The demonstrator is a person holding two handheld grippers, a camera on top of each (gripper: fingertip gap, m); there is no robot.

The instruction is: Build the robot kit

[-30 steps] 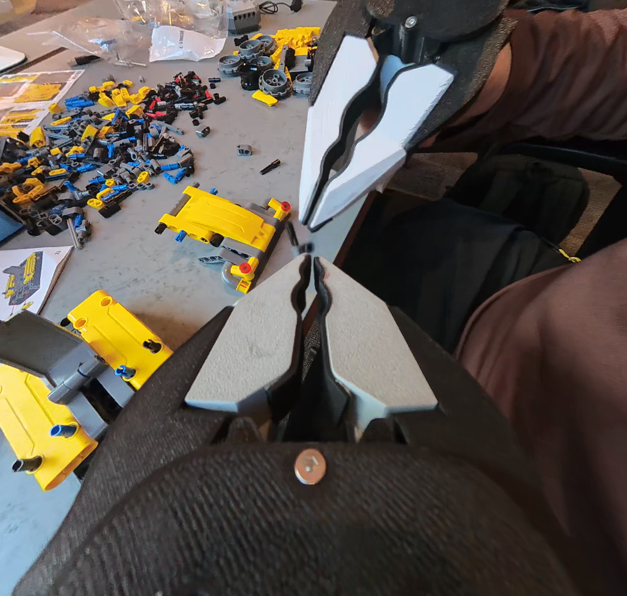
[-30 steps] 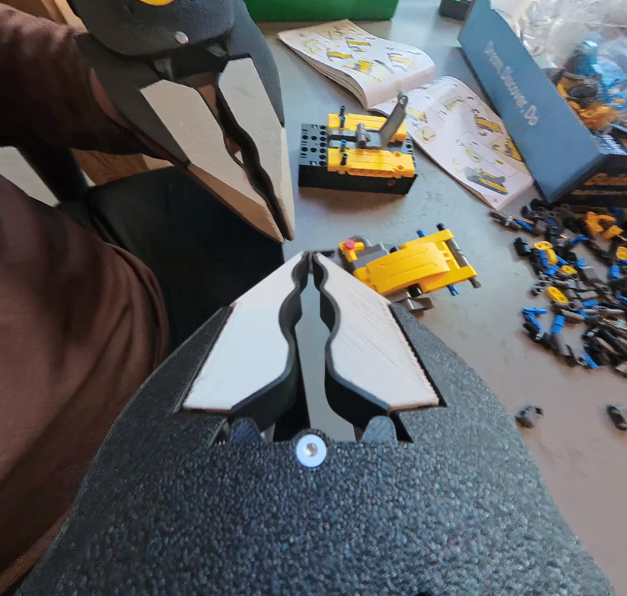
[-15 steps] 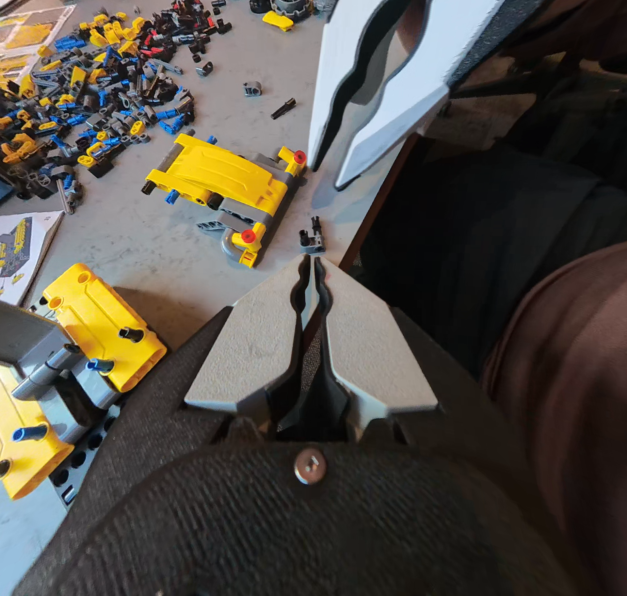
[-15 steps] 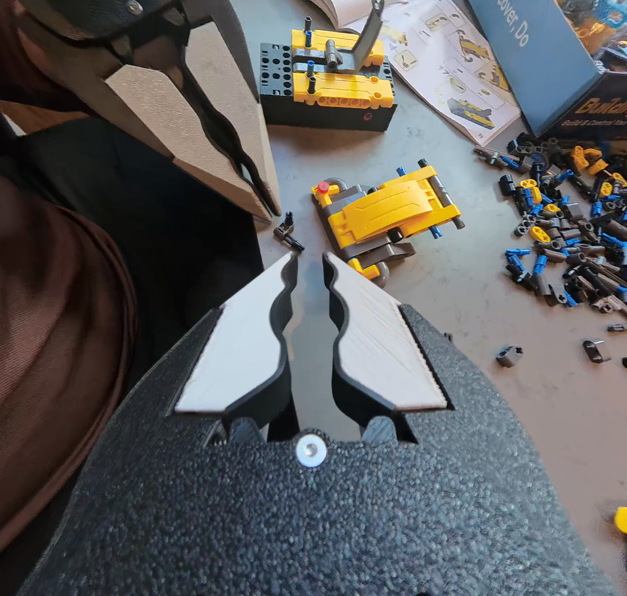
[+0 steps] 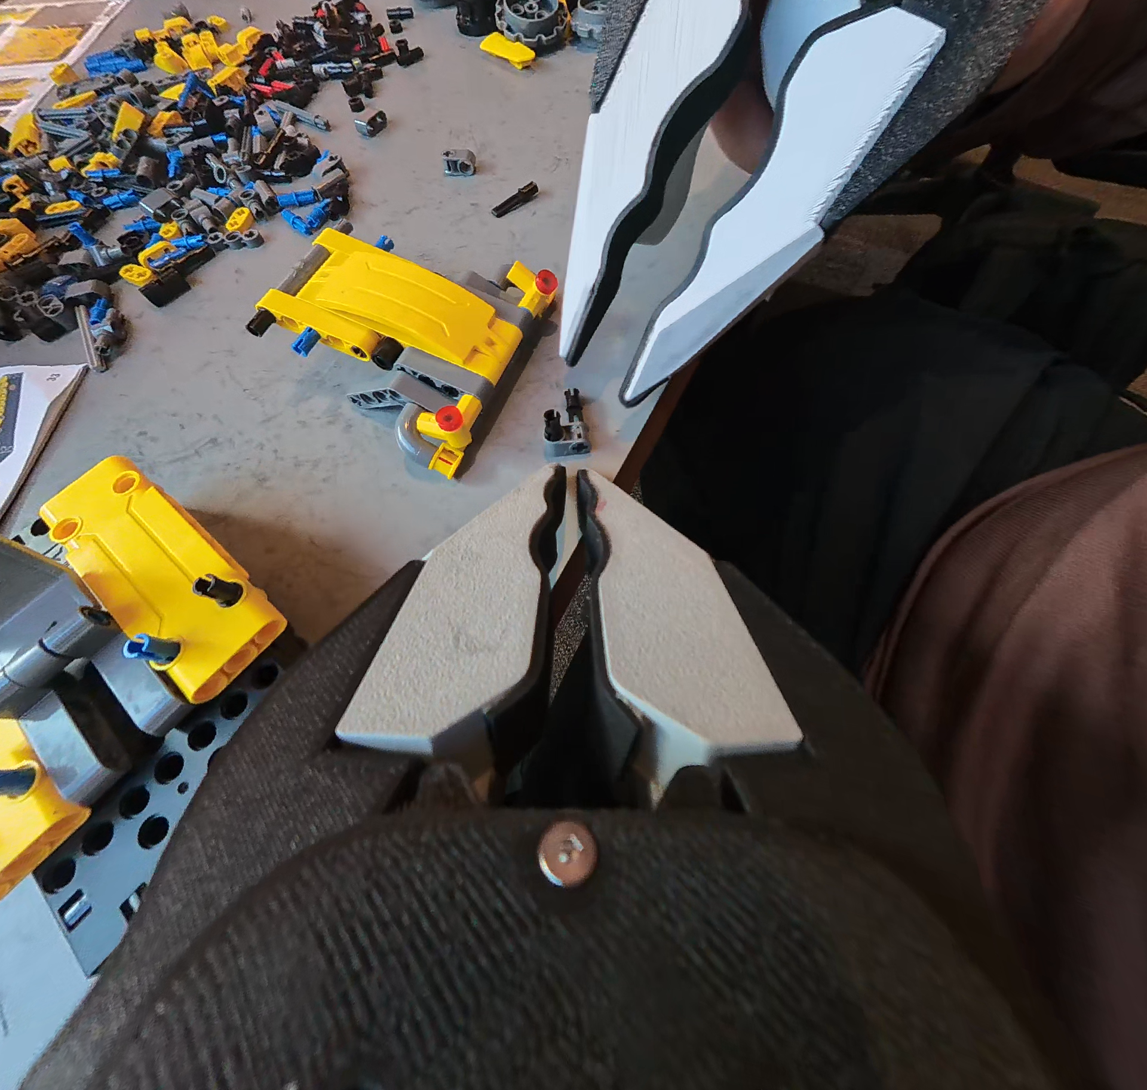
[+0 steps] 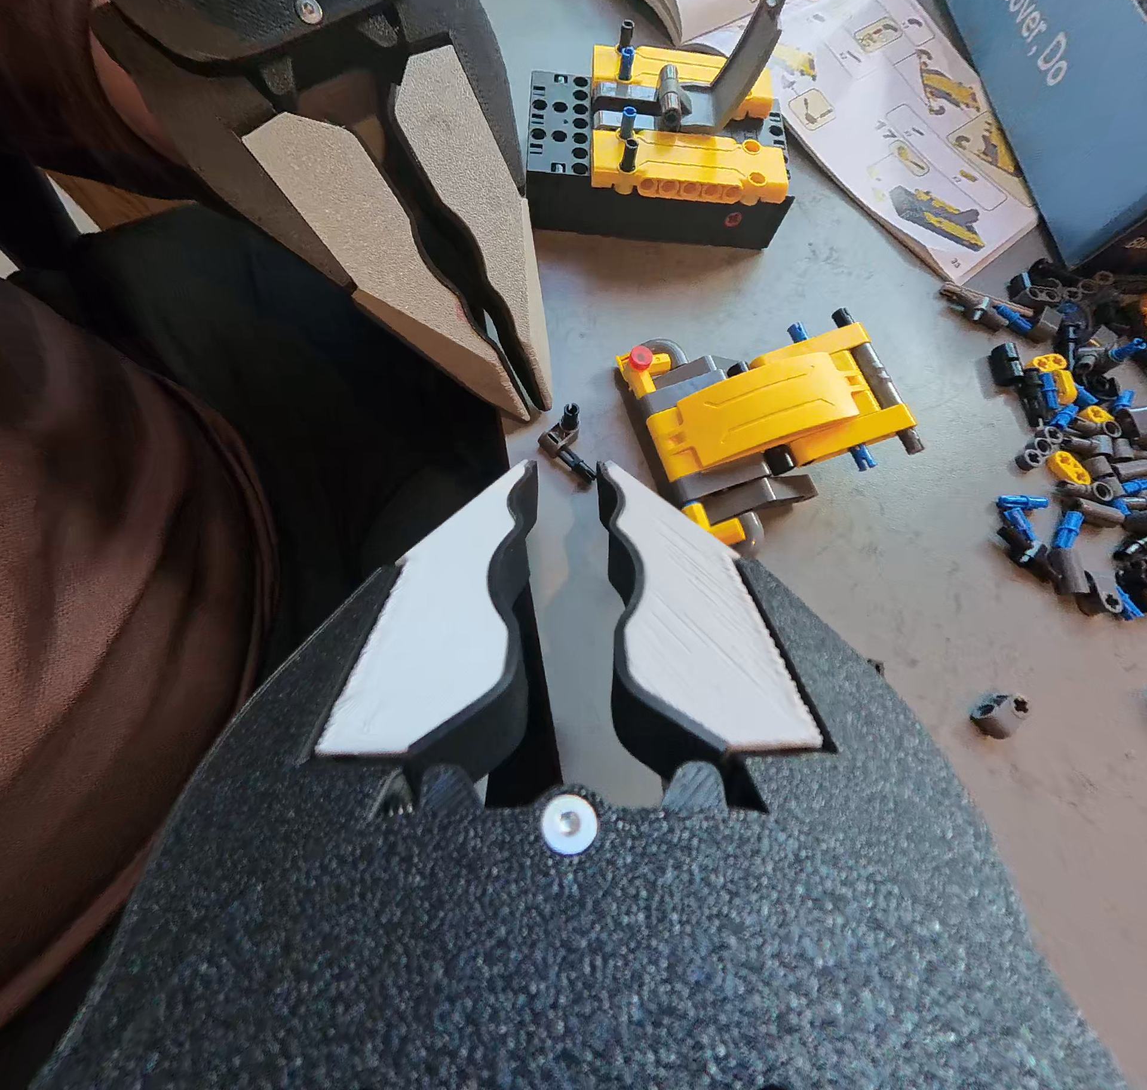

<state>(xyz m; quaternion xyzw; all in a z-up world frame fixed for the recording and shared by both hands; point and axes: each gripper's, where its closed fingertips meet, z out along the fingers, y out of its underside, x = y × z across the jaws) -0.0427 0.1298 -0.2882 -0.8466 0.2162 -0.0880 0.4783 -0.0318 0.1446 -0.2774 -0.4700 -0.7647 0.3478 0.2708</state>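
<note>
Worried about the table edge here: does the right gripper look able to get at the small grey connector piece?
Probably yes: the right gripper is open, and the small grey connector piece lies bare just ahead.

A small grey connector piece with black pins (image 5: pixel 566 426) lay on the grey table (image 5: pixel 248 439) close to its near edge, untouched. The left gripper (image 5: pixel 571 475), its fingers nearly together and empty, hovered just short of it. The right gripper (image 6: pixel 566 471), fingers parted, pointed at the same piece from the opposite side. A yellow-and-grey vehicle assembly (image 5: pixel 409 328) lay just beside the piece.
</note>
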